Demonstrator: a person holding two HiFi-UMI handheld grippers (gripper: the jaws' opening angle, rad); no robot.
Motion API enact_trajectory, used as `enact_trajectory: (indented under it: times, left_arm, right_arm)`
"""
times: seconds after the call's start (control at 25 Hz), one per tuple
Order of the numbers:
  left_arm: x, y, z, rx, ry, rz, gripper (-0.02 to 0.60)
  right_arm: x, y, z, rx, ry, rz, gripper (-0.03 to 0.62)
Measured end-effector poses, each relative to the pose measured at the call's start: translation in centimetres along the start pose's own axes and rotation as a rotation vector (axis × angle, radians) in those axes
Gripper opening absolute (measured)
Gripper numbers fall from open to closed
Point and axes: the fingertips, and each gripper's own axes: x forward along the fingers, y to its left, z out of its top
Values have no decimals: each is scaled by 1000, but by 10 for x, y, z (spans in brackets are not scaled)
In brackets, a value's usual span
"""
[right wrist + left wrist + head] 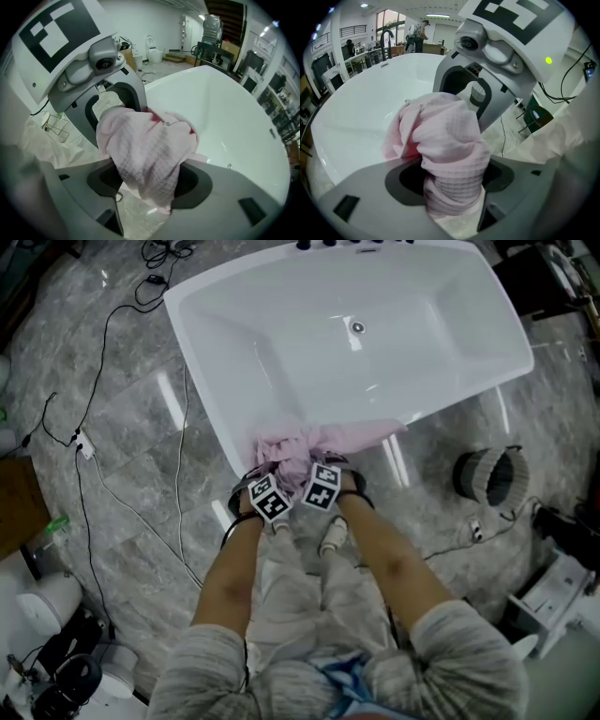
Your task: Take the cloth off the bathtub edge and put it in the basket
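Observation:
A pink waffle-weave cloth [314, 441] lies bunched over the near edge of the white bathtub [202, 381]. Both grippers meet at it side by side. My left gripper [270, 463] has a gathered fold of the cloth [446, 140] squeezed between its jaws. My right gripper [324, 459] is shut on another bunch of the same cloth [146, 151], which hangs down through its jaws. Each gripper view shows the other gripper close beside it. A round wire basket [488, 476] stands on the floor to the right of the tub.
Black and white cables [103, 479] run over the grey marble floor left of the tub, with a white power strip [85, 445]. The tub's drain [357, 327] sits mid-basin and black taps [328, 244] are on its far rim. Boxes and gear crowd the right edge [553, 592].

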Motion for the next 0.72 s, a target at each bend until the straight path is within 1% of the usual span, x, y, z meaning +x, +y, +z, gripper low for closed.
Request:
enact_trajectory:
  times: [0.16,0.28,0.36,0.44,0.56,0.72]
  left_arm:
    - [-9,1,-1,21,-6,27,292]
    - [-17,-2,1,21,-22,33,239]
    - [-25,-6,2,16,-41,34,202]
    - [-36,-10,3,2,-73,41,188]
    - [-59,-14,11,-18,-130,62,181]
    - [-96,-21,27,-34,-184,89,175]
  right_arm:
    - [-9,8,4,28,-27,-7,243]
    - [-19,14,5,63,-58,-3,196]
    - [-29,19,9,80,-86,-8,187]
    - [-41,23,15,94,-124,-21,180]
    - [-63,26,20,124,-159,-48,176]
    - [-100,25,30,136,-208,-105,175]
